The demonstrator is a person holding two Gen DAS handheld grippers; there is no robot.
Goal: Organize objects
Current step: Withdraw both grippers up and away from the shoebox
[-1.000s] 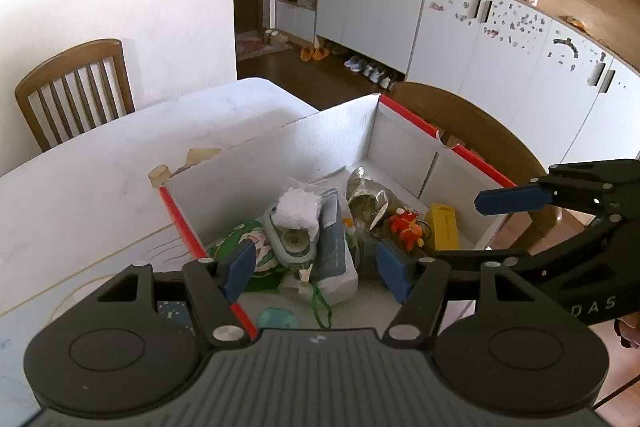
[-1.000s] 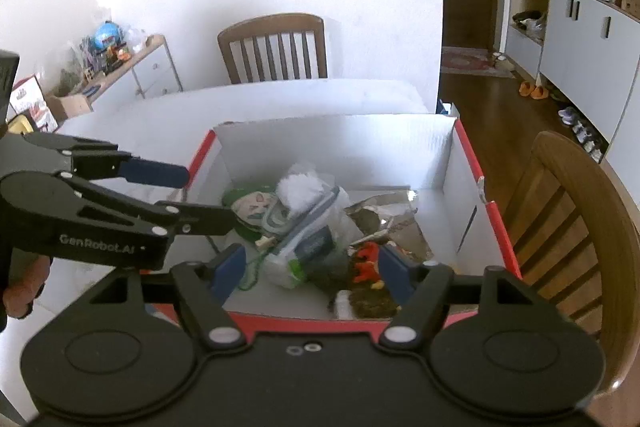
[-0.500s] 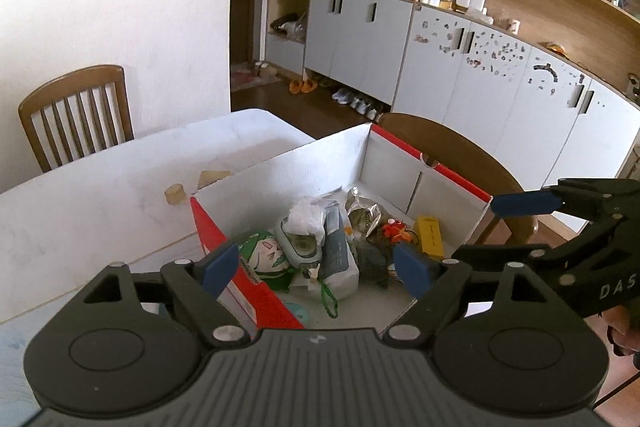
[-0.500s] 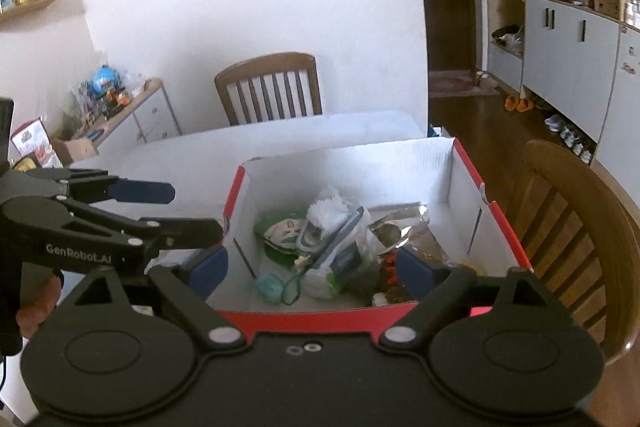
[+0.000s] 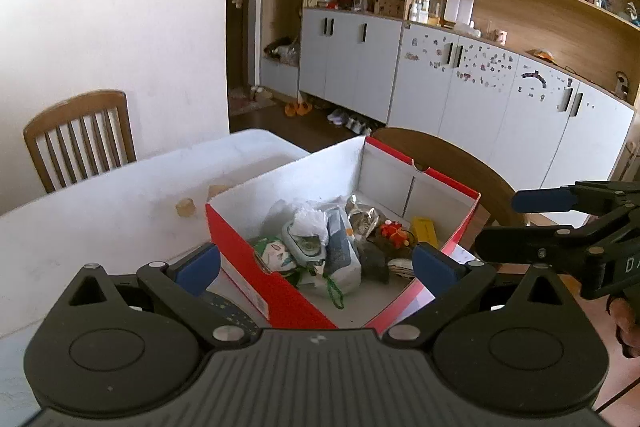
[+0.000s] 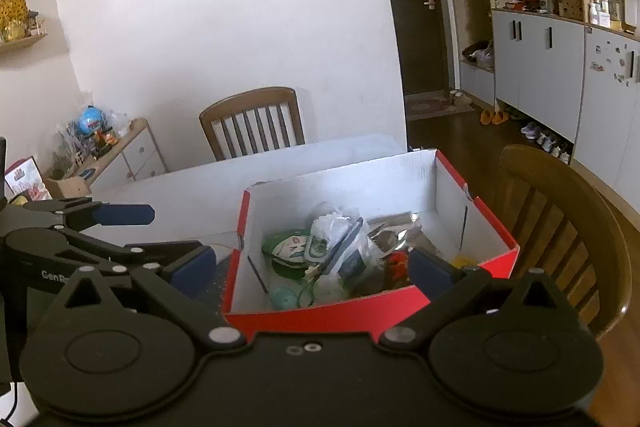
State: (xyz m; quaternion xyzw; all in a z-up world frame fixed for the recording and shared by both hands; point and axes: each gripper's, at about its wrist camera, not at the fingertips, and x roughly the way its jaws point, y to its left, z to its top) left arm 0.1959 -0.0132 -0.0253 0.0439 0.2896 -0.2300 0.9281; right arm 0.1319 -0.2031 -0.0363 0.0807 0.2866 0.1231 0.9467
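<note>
Two handheld grippers, matte black plastic throughout. Left gripper point(image 5: 316, 265): ribbed dark-grey top plate, two round pivot housings with recessed discs, triangular cut-outs in the arms, silver screw heads at the joints, blue pads point(image 5: 434, 263) on the fingertips. Right gripper point(image 6: 312, 265): same build, smooth black top plate with two small round fittings. White lettering on each body's side, partly cut off. Thin black cable at lower left of the right wrist view.
</note>
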